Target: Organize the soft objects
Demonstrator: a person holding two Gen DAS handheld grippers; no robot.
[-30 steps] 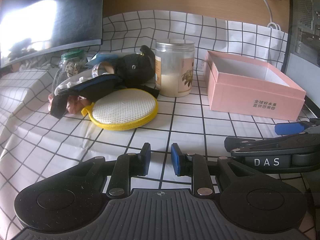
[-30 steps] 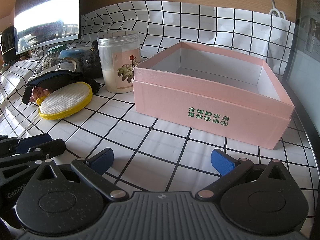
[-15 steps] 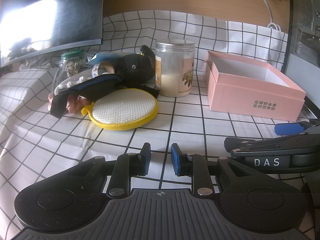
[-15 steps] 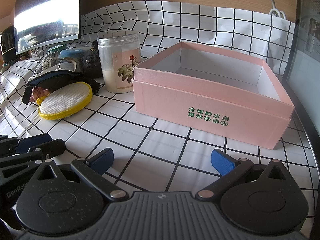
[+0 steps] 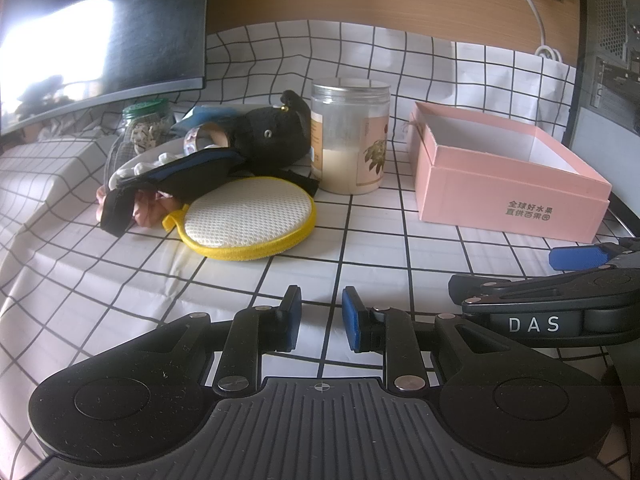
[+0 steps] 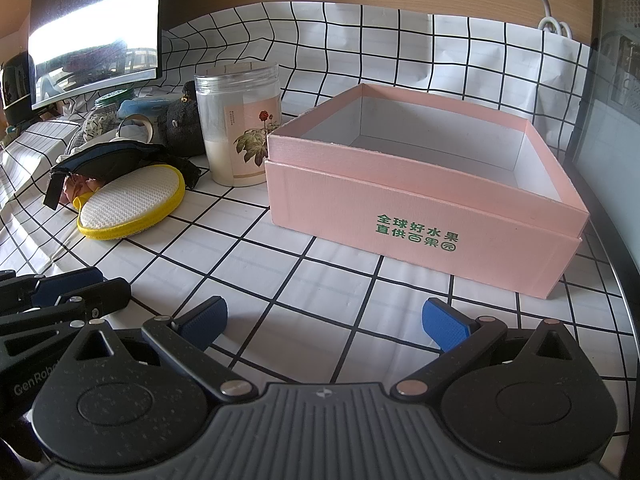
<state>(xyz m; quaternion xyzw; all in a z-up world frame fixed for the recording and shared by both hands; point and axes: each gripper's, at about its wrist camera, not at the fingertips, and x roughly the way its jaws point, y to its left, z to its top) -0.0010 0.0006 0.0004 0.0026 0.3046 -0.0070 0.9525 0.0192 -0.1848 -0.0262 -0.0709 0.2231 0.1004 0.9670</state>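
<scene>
Your soft things sit in one heap to the left of the pink box, with the clear jar standing between heap and box, just beside the box's left wall. Nearest you in the heap is the round yellow-rimmed pad, white mesh face up, lying flat on the checked cloth. A black and blue pouch lies across the pad's far edge, and something pink and crumpled pokes out from under the pouch's left end. Behind them the black plush toy leans against the jar's left side, touching it or nearly so. A roll of tape and a small green-lidded jar stand further back on the left of the heap. The box itself is open at the top, with a white inside and nothing showing in it; green print is on its front wall. Your left gripper sits low over the cloth on the near side of the pad, well short of it, its blue pads set narrowly apart with only cloth showing between them. Your right gripper is in front of the box's front wall, jaws spread wide and holding nothing. A dark monitor stands behind the heap.
</scene>
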